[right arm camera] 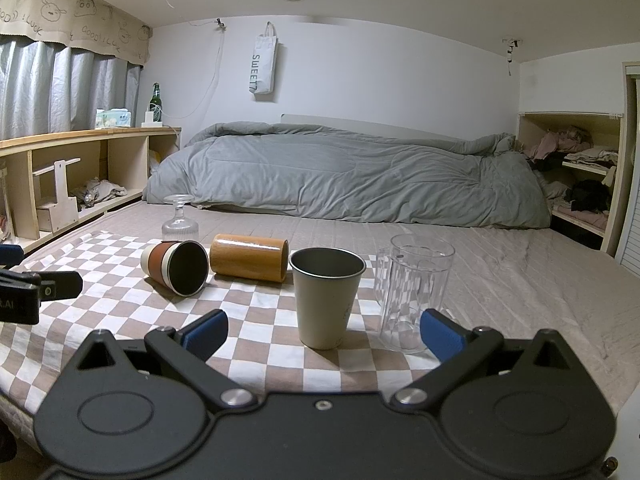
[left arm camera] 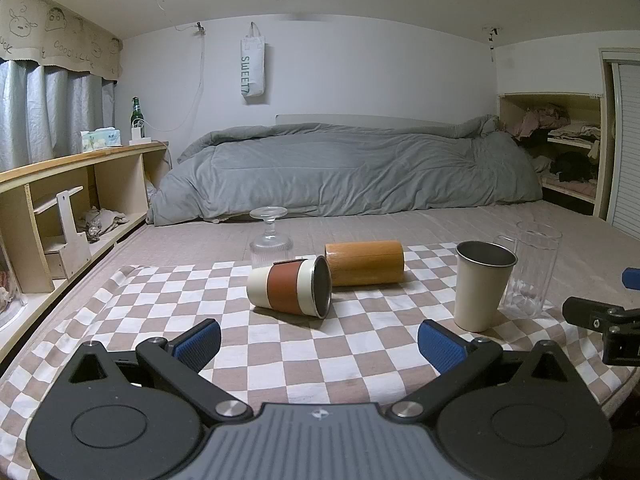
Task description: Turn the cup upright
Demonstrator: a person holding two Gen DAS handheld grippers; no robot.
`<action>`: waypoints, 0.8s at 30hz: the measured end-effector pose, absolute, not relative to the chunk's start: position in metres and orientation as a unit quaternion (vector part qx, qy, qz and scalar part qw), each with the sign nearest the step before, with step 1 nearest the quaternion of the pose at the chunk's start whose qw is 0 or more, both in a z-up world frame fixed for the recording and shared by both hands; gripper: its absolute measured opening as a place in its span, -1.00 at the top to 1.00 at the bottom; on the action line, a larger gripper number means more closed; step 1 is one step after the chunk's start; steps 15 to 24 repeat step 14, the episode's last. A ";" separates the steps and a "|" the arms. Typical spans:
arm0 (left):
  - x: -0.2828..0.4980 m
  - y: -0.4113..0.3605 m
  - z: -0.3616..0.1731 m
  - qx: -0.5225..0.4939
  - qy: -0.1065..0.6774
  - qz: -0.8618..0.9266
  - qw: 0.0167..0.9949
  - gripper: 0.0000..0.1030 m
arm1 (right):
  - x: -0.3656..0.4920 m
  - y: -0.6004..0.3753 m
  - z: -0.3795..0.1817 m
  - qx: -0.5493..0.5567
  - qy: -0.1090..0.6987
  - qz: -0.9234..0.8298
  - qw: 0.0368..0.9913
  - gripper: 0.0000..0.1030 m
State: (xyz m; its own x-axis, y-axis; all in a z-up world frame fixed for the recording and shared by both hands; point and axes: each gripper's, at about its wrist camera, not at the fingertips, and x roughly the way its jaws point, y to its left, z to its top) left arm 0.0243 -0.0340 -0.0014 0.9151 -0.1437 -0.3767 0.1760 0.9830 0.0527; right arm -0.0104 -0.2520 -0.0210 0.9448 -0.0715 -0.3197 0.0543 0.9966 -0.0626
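A cream cup with a brown sleeve (left arm camera: 290, 288) lies on its side on the checked cloth (left arm camera: 160, 304), mouth toward the right; it also shows in the right wrist view (right arm camera: 176, 266). A wooden cup (left arm camera: 364, 263) lies on its side behind it and shows in the right wrist view (right arm camera: 249, 257). A stemmed glass (left arm camera: 271, 240) stands upside down further back. A cream metal cup (right arm camera: 326, 296) and a clear glass mug (right arm camera: 412, 292) stand upright. My left gripper (left arm camera: 320, 344) is open and empty, short of the sleeved cup. My right gripper (right arm camera: 324, 332) is open and empty, just before the metal cup.
The cloth lies on a bed with a grey duvet (left arm camera: 344, 168) at the back. A low wooden shelf (left arm camera: 80, 184) runs along the left, with a green bottle (left arm camera: 136, 114) on top. A shelf with clothes (right arm camera: 576, 168) stands at the right.
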 end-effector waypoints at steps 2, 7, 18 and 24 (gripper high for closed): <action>0.024 -0.034 -0.001 0.043 0.189 -0.082 0.978 -1.00 | -0.010 -0.252 -0.021 -0.026 0.163 -0.032 0.986 -1.00; 0.023 -0.037 -0.003 0.044 0.191 -0.082 0.977 -1.00 | -0.011 -0.253 -0.021 -0.026 0.163 -0.032 0.986 -1.00; 0.023 -0.042 -0.005 0.045 0.192 -0.086 0.977 -1.00 | -0.011 -0.252 -0.021 -0.026 0.164 -0.032 0.986 -1.00; 0.023 -0.042 -0.005 0.045 0.192 -0.086 0.977 -1.00 | -0.011 -0.252 -0.021 -0.026 0.164 -0.032 0.986 -1.00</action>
